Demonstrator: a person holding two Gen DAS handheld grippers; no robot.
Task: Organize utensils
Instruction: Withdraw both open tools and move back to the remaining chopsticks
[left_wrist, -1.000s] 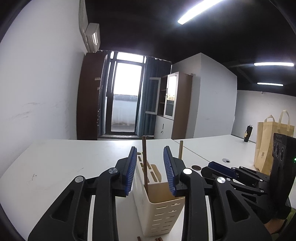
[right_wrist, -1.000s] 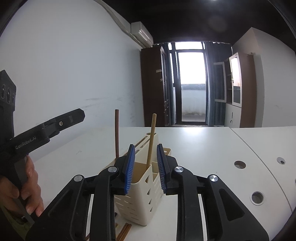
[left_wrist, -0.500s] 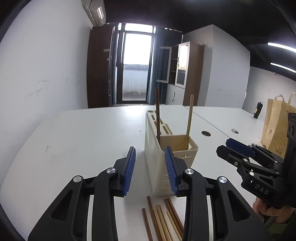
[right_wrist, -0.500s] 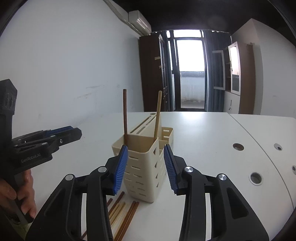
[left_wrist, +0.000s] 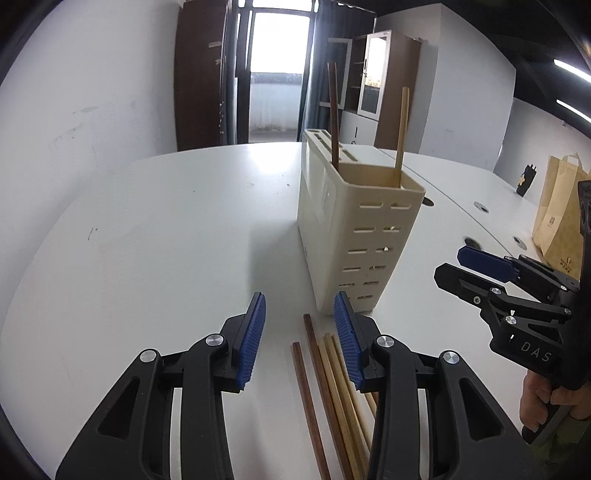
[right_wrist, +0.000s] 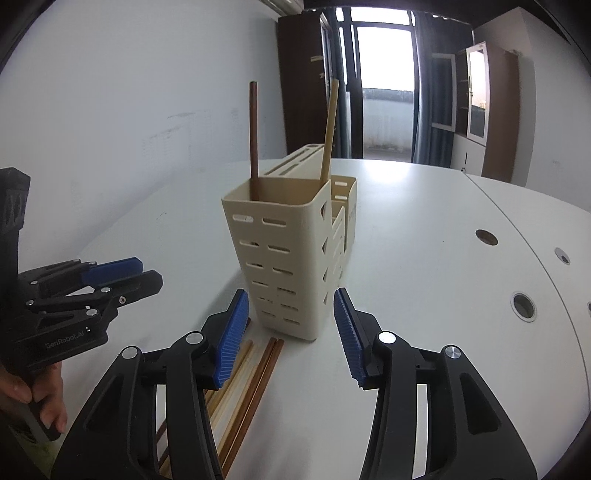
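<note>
A cream slotted utensil holder (left_wrist: 354, 240) (right_wrist: 288, 251) stands on the white table, with one dark chopstick (left_wrist: 333, 118) (right_wrist: 254, 136) and one pale chopstick (left_wrist: 401, 136) (right_wrist: 328, 131) upright in it. Several loose chopsticks (left_wrist: 325, 387) (right_wrist: 243, 384), dark and pale, lie on the table in front of it. My left gripper (left_wrist: 300, 336) hovers low over their far ends, its jaws opening, nothing between the pads. My right gripper (right_wrist: 290, 332) is just short of the holder's base, jaws opening and empty. Each gripper shows in the other's view (left_wrist: 476, 266) (right_wrist: 122, 273).
The white table (left_wrist: 166, 240) curves away to the left and far side. Cable holes (right_wrist: 523, 306) dot its right part. A brown paper bag (left_wrist: 557, 221) stands at the far right. A hand (right_wrist: 33, 395) holds the left gripper's handle.
Both grippers have dropped and tilted down toward the table, so the loose chopsticks come into view. Both pairs of jaws have widened, and the two chopsticks stay standing in the holder.
</note>
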